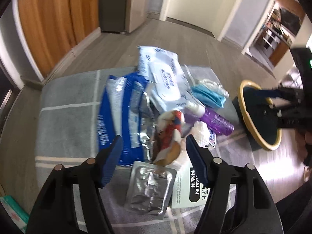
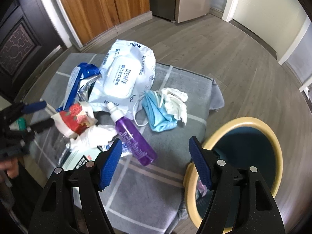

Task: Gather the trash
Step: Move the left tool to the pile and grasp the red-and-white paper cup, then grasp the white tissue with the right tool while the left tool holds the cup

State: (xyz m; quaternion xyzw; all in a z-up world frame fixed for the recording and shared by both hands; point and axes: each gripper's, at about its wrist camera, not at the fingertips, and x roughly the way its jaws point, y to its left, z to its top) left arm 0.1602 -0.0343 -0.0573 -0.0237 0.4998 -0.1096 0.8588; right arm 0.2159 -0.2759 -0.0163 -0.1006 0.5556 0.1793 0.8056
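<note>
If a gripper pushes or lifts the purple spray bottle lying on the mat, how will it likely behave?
The purple bottle lies on its side on the soft grey mat, so a sideways nudge would probably roll it. Its smooth, see-through plastic looks slippery and rigid for the fingers. It seems nearly empty, so likely light.
</note>
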